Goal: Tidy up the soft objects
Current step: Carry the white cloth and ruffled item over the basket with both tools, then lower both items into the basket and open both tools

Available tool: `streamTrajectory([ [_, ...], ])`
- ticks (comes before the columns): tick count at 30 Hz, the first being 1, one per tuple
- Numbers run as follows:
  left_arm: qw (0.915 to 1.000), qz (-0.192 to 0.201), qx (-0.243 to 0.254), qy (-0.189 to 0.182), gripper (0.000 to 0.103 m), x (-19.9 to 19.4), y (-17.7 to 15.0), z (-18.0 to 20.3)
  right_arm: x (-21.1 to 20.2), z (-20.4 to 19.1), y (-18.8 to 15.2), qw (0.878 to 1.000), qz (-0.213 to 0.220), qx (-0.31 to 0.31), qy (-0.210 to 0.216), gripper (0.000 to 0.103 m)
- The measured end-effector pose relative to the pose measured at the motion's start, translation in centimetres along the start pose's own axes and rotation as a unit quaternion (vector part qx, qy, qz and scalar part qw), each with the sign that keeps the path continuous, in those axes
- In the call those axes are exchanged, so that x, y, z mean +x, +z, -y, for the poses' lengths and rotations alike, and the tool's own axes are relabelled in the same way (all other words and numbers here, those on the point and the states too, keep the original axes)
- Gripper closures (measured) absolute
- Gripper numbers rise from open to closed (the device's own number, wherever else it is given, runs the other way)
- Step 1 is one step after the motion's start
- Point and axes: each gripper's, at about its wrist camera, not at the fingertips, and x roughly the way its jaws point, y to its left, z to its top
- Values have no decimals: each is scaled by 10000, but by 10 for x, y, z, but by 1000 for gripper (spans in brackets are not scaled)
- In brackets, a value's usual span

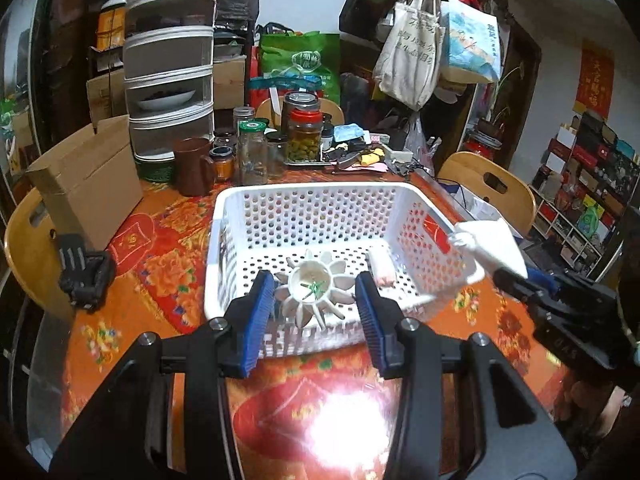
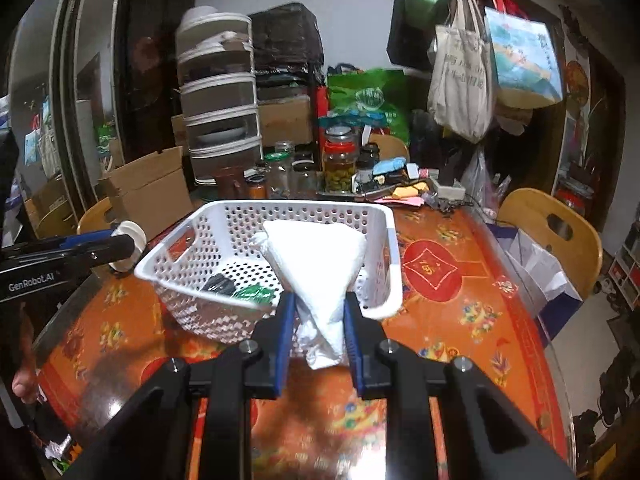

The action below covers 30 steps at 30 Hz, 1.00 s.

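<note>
The right gripper (image 2: 318,328) is clamped on a folded white cloth (image 2: 320,268), held above the white basket's (image 1: 304,194) near rim; the left gripper (image 1: 315,304) pinches a white flower-shaped toy (image 1: 314,286) over the near edge. Both are best carried past the rim before release (soft things snag). A small pale roll (image 1: 382,268) and dark and green items (image 2: 244,290) lie inside.

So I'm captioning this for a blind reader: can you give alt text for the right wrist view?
The right gripper holds a white folded cloth between its blue jaws, in front of a white perforated basket on an orange patterned table. The left gripper enters from the left, gripping a white object.
</note>
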Motion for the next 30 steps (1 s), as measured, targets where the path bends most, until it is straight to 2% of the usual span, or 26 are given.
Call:
streamTrajectory([
  [4,9996,-263,-25,119,63,39,27,-1,39,9,21,9993,-380,34,-31,80],
  [8,9978,-600,-178,209,63,85,40,-8,72,11,31,9974,-719,-11,-5,80],
  [12,9942,-983,-274,343,63,129,42,-12,105,4,36,9943,-1058,-138,19,80],
  [17,9897,-1310,-302,485,63,169,40,-14,143,0,39,9887,-1474,-184,-181,80],
  [26,9857,-1583,-207,550,63,198,25,-16,177,-1,31,9817,-1876,-203,-251,80],
  [30,9848,-1629,-182,581,63,203,21,-15,181,-2,30,9820,-1870,-170,-204,80],
])
